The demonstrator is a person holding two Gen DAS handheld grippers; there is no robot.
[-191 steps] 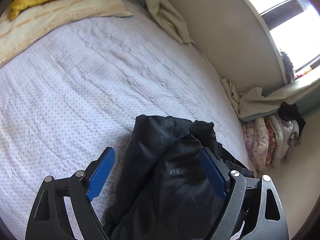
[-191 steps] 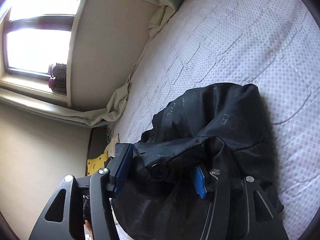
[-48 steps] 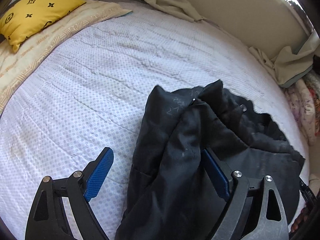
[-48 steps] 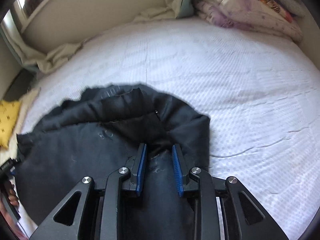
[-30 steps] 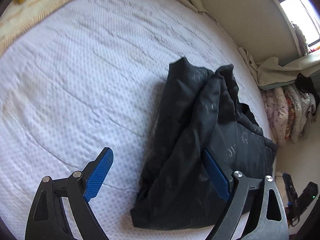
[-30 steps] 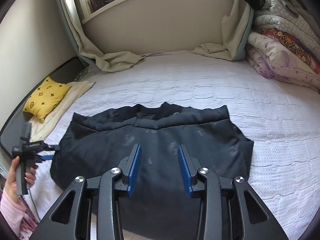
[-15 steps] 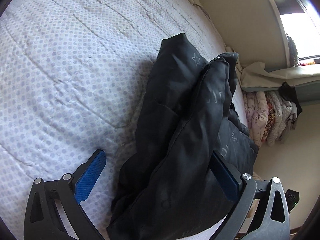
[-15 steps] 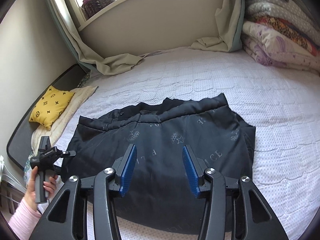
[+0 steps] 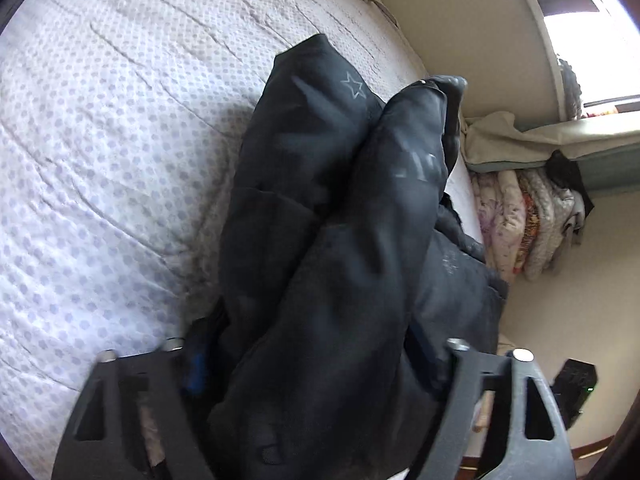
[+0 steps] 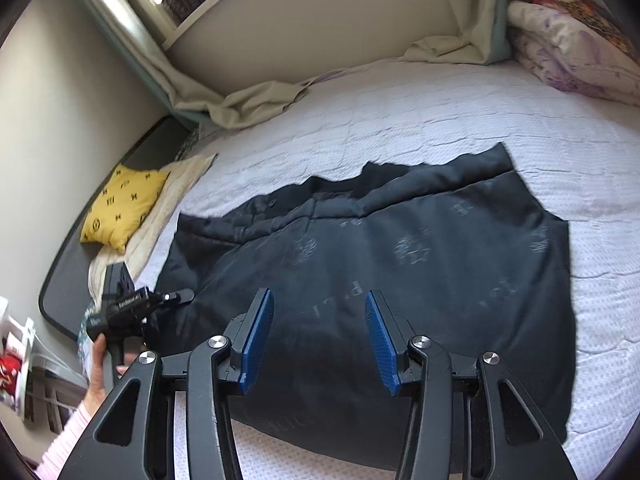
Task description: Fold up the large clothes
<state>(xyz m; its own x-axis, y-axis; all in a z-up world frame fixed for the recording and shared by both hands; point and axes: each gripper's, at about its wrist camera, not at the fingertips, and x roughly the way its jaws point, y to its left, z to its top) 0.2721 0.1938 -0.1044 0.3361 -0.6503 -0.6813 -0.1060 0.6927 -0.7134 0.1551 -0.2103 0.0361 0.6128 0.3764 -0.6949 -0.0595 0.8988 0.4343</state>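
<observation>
Black jacket lies on the bed, left gripper pinching its edge, right gripper fingers spread, empty.

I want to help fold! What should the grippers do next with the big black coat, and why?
Probably lift the left gripper and carry its end of the black coat across toward the other end. Its fingers are closed around a bunch of the cloth, while the right gripper hovers open above the coat, which lies spread flat on the bed.
</observation>
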